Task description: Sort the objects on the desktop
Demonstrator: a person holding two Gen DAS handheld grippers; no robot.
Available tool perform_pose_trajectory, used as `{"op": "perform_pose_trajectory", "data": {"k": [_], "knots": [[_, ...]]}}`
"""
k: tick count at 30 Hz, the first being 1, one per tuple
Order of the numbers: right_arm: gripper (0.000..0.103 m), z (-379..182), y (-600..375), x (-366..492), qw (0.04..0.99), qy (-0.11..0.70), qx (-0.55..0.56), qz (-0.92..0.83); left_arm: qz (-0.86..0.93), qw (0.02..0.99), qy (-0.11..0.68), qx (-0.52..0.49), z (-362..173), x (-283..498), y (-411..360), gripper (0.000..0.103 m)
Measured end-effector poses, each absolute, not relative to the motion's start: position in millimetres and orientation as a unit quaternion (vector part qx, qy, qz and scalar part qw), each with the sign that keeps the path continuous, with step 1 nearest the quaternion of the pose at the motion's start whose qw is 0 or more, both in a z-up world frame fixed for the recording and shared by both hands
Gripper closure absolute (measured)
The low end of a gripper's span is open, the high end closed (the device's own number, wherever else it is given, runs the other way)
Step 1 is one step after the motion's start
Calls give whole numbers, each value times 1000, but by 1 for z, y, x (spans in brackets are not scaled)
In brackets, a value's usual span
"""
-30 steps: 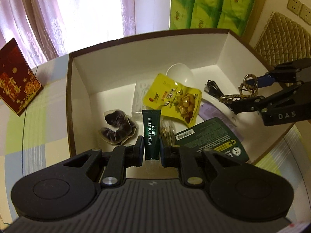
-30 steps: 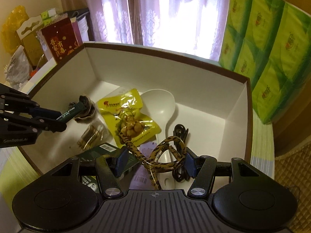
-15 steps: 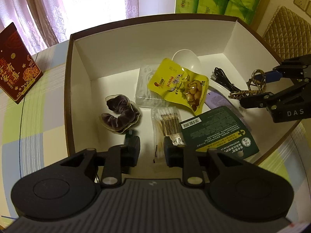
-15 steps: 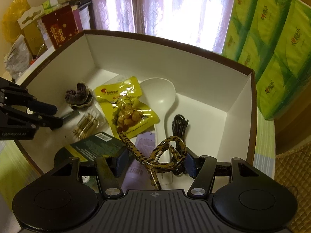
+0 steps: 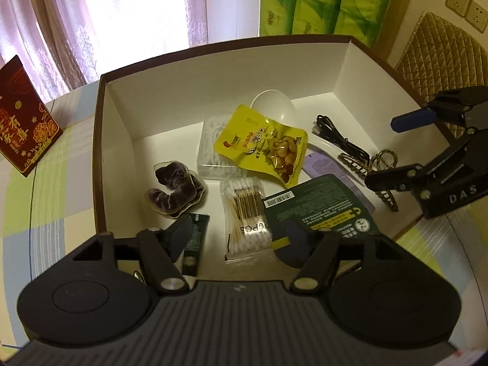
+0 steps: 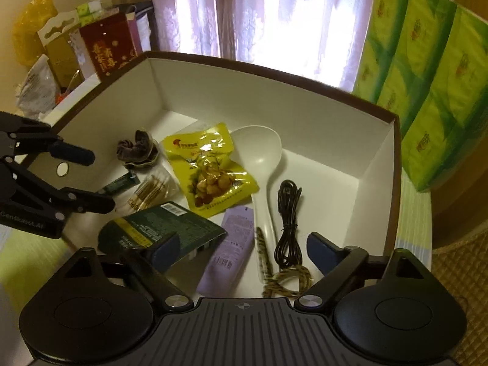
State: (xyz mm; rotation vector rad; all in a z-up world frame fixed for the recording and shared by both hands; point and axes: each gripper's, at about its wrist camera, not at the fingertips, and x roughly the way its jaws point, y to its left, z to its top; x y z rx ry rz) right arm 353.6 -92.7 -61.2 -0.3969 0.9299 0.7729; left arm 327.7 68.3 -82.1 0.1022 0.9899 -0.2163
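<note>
A white box with a brown rim [image 5: 213,52] [image 6: 274,70] holds the sorted items. My left gripper [image 5: 236,241] is open above its near left corner, and the dark green lip gel tube [image 5: 196,238] [image 6: 120,183] lies loose on the floor under its left finger. My right gripper [image 6: 244,251] is also open, over the near right side. The leopard-print hair clip [image 6: 283,277] [image 5: 382,164] rests on the floor below it, beside the black cable [image 6: 286,213]. Each gripper also appears in the other's view, as the left gripper [image 6: 61,177] and the right gripper [image 5: 402,149].
Also in the box are a yellow snack pack [image 5: 262,146], white spoon [image 6: 262,152], purple scrunchie [image 5: 174,189], cotton swabs [image 5: 244,213], dark green pack [image 5: 317,210] and lilac sachet [image 6: 231,253]. Green tissue packs [image 6: 427,91] stand behind, with a red box [image 5: 21,122] at left.
The left gripper opened and dropped the lip gel tube into the box. The right gripper opened too, and the hair clip fell to the box floor. Both grippers pulled back slightly.
</note>
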Motion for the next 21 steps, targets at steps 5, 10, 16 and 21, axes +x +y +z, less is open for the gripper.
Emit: {"op": "perform_pose_trajectory", "data": {"k": [5,10,16,21], "knots": [[6,-53,-98,343,808,435,-181,354,-102,879,464,43,-71,323,69,20],[2,-45,-105,332,819,436,-163,335,-86,886,454,32,-58,317,72,13],[2,-38,-114,320,835,434,-133,311,-68,897,435,30,-45,305,71,7],[2,-29,-117,306,847,423,-118,299,-60,909,411,25,-30,290,70,6]]}}
